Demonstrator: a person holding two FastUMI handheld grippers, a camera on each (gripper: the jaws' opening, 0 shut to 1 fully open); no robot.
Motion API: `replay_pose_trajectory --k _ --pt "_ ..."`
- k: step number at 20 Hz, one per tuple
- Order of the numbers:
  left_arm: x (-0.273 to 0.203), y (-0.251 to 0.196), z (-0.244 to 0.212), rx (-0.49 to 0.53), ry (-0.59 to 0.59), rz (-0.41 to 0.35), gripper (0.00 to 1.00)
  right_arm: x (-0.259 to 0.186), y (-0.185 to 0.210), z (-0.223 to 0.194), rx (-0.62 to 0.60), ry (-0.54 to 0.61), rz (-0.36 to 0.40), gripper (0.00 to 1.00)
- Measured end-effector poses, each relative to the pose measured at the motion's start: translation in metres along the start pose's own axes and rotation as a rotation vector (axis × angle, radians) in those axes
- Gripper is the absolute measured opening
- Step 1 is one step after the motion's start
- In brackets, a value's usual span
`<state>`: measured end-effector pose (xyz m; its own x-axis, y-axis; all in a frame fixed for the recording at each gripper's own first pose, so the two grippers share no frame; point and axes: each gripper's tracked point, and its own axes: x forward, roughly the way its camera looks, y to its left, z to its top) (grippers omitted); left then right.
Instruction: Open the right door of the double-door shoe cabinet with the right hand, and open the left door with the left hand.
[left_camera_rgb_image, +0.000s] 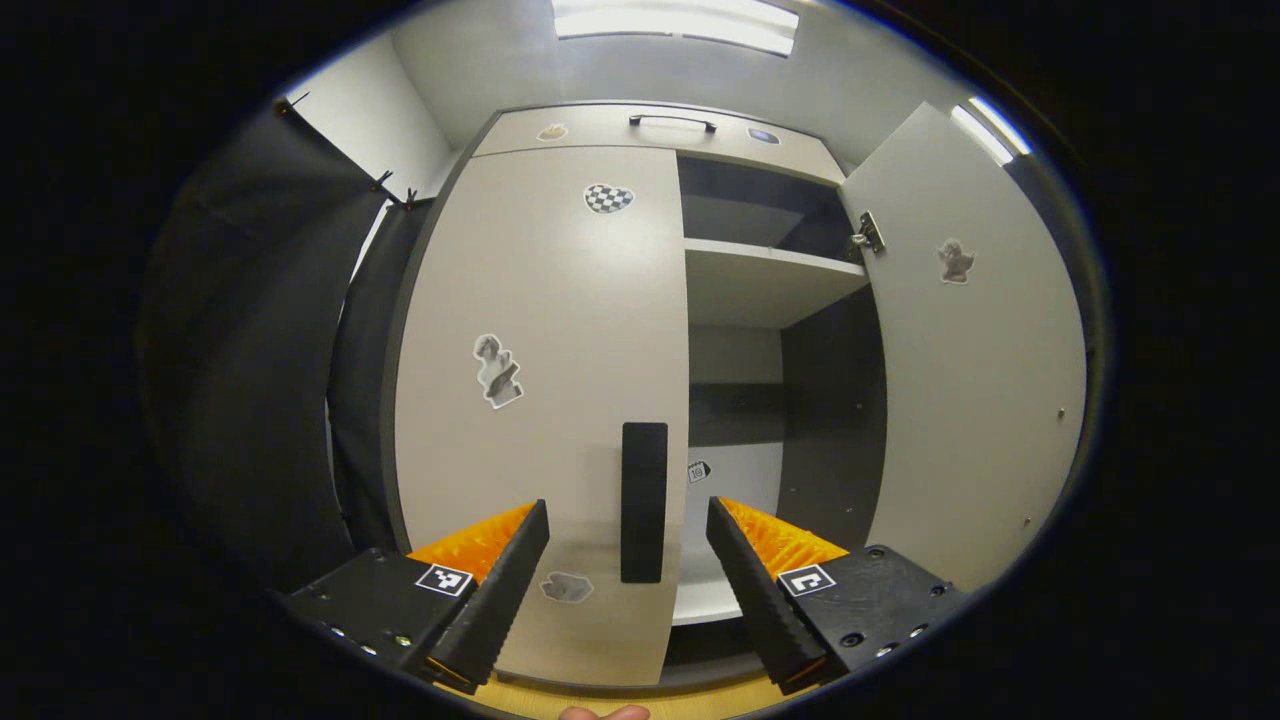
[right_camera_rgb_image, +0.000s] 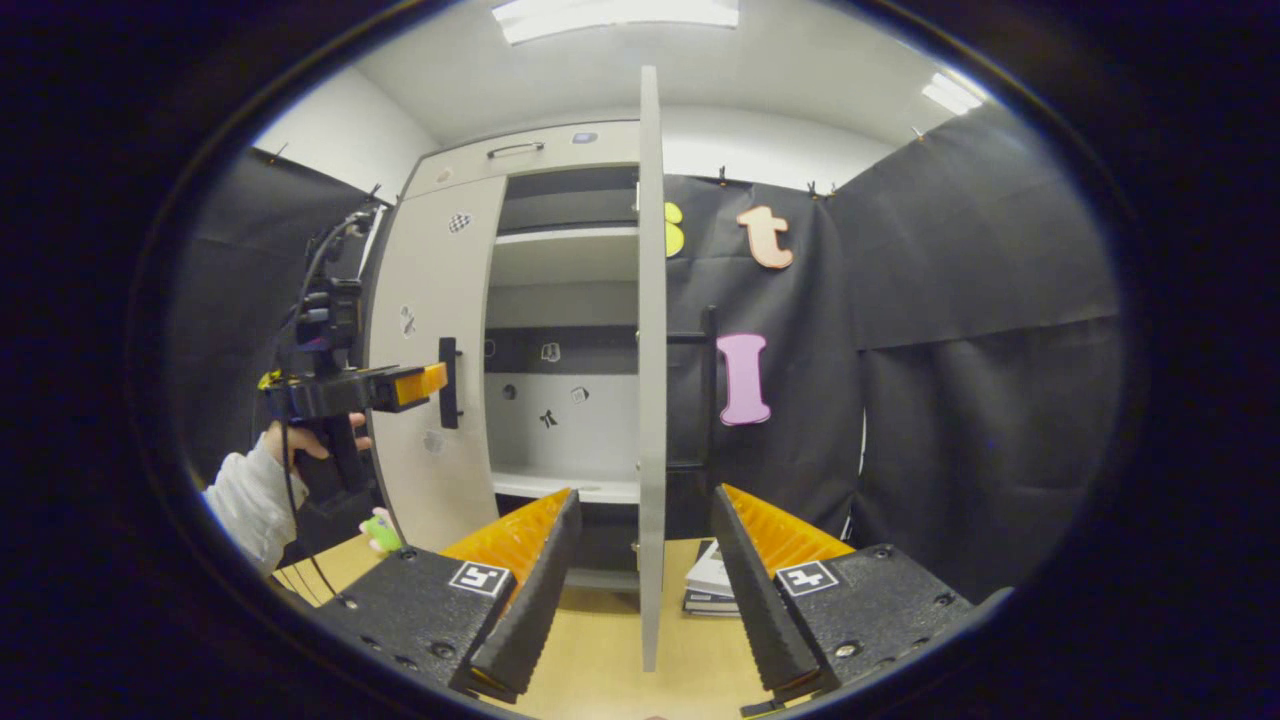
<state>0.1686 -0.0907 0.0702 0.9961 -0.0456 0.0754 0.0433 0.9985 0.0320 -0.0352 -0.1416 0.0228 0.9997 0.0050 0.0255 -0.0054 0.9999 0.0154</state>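
Right door (right_camera_rgb_image: 650, 400) already stands open; your left gripper (left_camera_rgb_image: 628, 570) has its fingers spread either side of the left door's handle (left_camera_rgb_image: 644, 500). Close on it, then pull.

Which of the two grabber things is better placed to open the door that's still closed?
The left hand-held gripper. Its open fingers are lined up either side of the black handle on the closed left door. The right door already stands open, edge-on before the right hand-held gripper.
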Motion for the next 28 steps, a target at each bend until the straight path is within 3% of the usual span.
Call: replay_pose_trajectory --k 5,12,28 --pt "0.048 0.004 -0.011 -0.017 0.037 0.020 0.95 -0.004 -0.024 -0.014 -0.001 0.031 -0.066 0.82" --pt "0.067 0.014 -0.018 -0.039 0.069 0.043 0.95 -0.007 -0.049 -0.018 0.044 0.035 -0.137 0.82" --pt "0.065 0.012 -0.020 -0.002 0.064 0.042 0.94 0.013 -0.034 -0.027 0.065 0.027 -0.140 0.82"
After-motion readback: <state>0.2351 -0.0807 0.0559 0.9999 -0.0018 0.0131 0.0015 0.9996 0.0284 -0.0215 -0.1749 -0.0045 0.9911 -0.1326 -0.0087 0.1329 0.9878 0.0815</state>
